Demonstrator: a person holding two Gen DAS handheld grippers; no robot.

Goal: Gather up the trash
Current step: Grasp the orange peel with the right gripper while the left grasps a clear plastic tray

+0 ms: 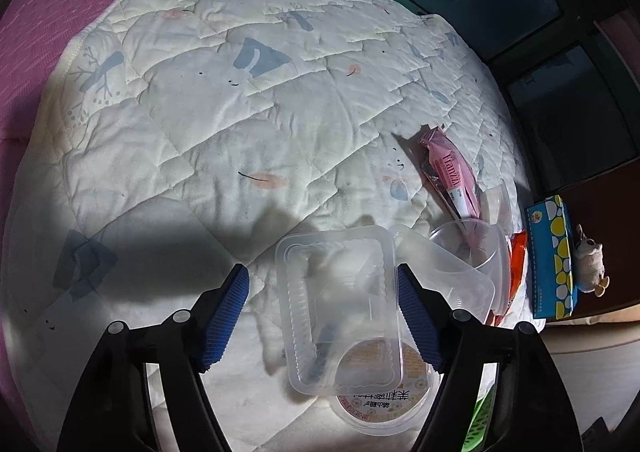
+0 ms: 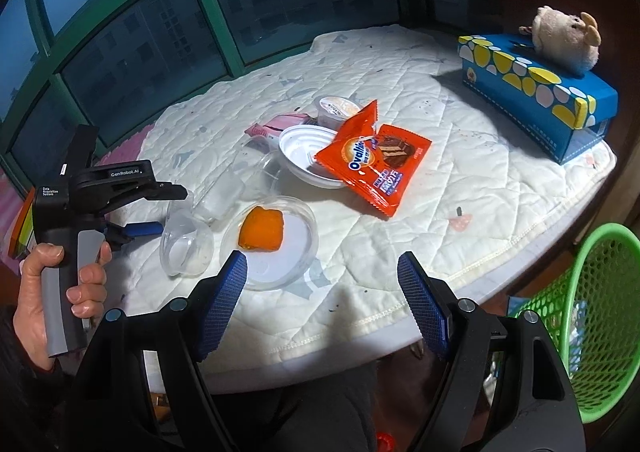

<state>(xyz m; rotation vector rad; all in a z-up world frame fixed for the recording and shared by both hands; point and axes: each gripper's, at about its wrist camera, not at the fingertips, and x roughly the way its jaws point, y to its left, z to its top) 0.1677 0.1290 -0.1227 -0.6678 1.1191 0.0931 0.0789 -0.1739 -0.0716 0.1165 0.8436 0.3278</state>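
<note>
The left gripper (image 1: 322, 318) hung over a clear plastic tray (image 1: 340, 308) on the quilt (image 1: 200, 112) — jaws spread, the tray between them, ungripped. The right gripper (image 2: 322, 306) stood spread and empty, the green basket (image 2: 596, 316) at far right.

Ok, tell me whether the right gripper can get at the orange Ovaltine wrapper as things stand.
Probably yes: the right gripper is open and empty, and the orange Ovaltine wrapper lies uncovered on top of the white lid, with only bare quilt between.

Orange wrapper (image 2: 374, 160), green basket (image 2: 600, 316)
</note>
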